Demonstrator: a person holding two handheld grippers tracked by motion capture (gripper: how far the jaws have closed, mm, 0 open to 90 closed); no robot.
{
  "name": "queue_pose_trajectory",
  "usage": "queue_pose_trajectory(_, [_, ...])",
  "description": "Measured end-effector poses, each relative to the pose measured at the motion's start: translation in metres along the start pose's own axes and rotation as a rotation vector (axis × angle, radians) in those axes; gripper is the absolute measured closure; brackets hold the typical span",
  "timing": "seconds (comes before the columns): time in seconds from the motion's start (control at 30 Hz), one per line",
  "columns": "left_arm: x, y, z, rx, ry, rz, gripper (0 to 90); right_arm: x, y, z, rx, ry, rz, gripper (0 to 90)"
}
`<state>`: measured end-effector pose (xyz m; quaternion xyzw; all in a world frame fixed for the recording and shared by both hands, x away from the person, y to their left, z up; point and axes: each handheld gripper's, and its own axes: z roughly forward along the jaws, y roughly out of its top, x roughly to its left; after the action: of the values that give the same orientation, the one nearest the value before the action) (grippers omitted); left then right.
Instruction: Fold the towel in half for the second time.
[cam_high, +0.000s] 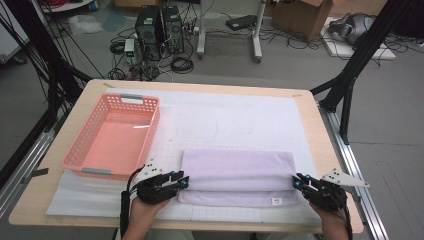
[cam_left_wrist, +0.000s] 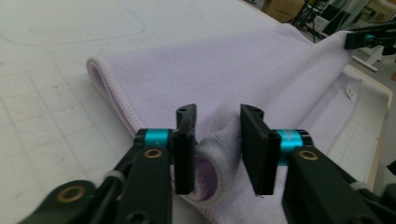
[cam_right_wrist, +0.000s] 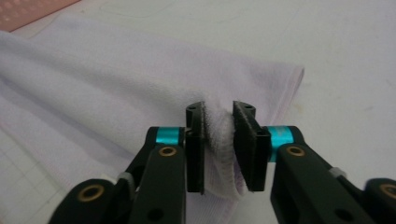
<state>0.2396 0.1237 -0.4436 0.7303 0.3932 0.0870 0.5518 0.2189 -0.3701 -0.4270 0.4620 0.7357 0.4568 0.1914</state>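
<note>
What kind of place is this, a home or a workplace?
Most likely a lab or workshop for recording tasks. Two computer towers stand on the floor among loose cables, a cardboard box sits behind, and black frame struts stand around the table.

Even, bright overhead light, soft shadows; close-up views look slightly blurred.

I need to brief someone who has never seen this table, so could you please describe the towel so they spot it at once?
Start at the wooden table with its white gridded mat. At the mat's near edge, right of the pink basket, lies the lilac towel, folded into a long band. It is the table's one soft cloth item, with a small white tag at its near right corner.
</note>
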Motion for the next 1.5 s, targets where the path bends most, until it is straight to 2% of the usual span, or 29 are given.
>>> queue_pose_trajectory(0.13, [-0.001, -0.003, -0.008, -0.016, 0.004, -0.038, 53.1, 0.002, -0.004, -0.011, -0.026, -0.008, 0.044, 58.8])
queue_pose_trajectory(0.23, [-0.002, -0.006, -0.009, -0.002, 0.0, -0.058, 50.2, 0.006, -0.006, -0.015, -0.026, -0.013, 0.047, 59.0])
queue_pose_trajectory(0.33, [-0.005, -0.009, -0.007, 0.018, 0.001, -0.047, 51.0, 0.006, -0.01, -0.012, 0.003, -0.02, 0.044, 62.8])
queue_pose_trajectory(0.4, [-0.008, -0.01, -0.005, 0.037, 0.013, -0.009, 60.9, 0.006, -0.011, -0.008, 0.017, -0.025, 0.028, 70.6])
queue_pose_trajectory(0.43, [-0.011, -0.01, -0.004, 0.047, 0.038, 0.029, 74.9, 0.005, -0.012, -0.007, 0.019, -0.029, 0.024, 75.9])
queue_pose_trajectory(0.47, [-0.012, -0.01, -0.003, 0.056, 0.047, 0.044, 80.6, 0.004, -0.012, -0.007, 0.026, -0.031, 0.021, 83.3])
queue_pose_trajectory(0.53, [-0.014, -0.01, -0.003, 0.05, 0.045, 0.045, 83.6, 0.002, -0.013, -0.008, 0.031, -0.035, 0.011, 86.9])
queue_pose_trajectory(0.63, [-0.015, -0.011, -0.011, 0.04, 0.031, 0.037, 83.6, 0.001, -0.017, -0.016, 0.038, -0.022, 0.016, 87.0])
queue_pose_trajectory(0.7, [-0.016, -0.014, -0.017, 0.04, 0.019, 0.028, 83.5, 0.0, -0.021, -0.021, 0.061, -0.011, 0.003, 86.3])
queue_pose_trajectory(0.77, [-0.017, -0.018, -0.02, 0.054, -0.003, 0.022, 80.4, 0.0, -0.026, -0.025, 0.087, -0.001, 0.008, 81.3])
queue_pose_trajectory(0.83, [-0.017, -0.019, -0.02, 0.054, -0.007, 0.018, 68.3, -0.001, -0.029, -0.031, 0.088, 0.008, 0.037, 72.6])
queue_pose_trajectory(0.9, [-0.02, -0.016, -0.022, 0.009, -0.004, 0.008, 53.0, -0.002, -0.027, -0.039, 0.034, 0.008, 0.06, 62.9])
queue_pose_trajectory(1.0, [-0.023, -0.013, -0.023, -0.037, -0.003, 0.006, 47.0, 0.001, -0.02, -0.046, -0.059, 0.025, 0.1, 58.9])
queue_pose_trajectory(1.07, [-0.024, -0.013, -0.022, -0.033, 0.0, 0.009, 46.4, 0.007, -0.018, -0.043, -0.064, 0.038, 0.08, 59.6])
queue_pose_trajectory(1.13, [-0.023, -0.015, -0.016, 0.003, 0.017, 0.017, 46.7, 0.013, -0.017, -0.034, -0.018, 0.041, 0.042, 61.3])
queue_pose_trajectory(1.2, [-0.021, -0.016, -0.013, 0.012, 0.038, 0.011, 46.7, 0.016, -0.019, -0.023, 0.031, 0.021, 0.014, 62.7])
queue_pose_trajectory(1.27, [-0.018, -0.016, -0.011, 0.009, 0.052, -0.001, 46.6, 0.016, -0.02, -0.017, 0.045, 0.01, 0.015, 62.7])
queue_pose_trajectory(1.4, [-0.011, -0.013, -0.008, -0.003, 0.072, -0.013, 44.6, 0.008, -0.015, -0.012, 0.014, -0.015, 0.043, 61.0])
queue_pose_trajectory(1.5, [-0.005, -0.008, -0.006, -0.019, 0.081, -0.028, 43.0, 0.001, -0.012, -0.005, 0.019, -0.032, 0.059, 60.1])
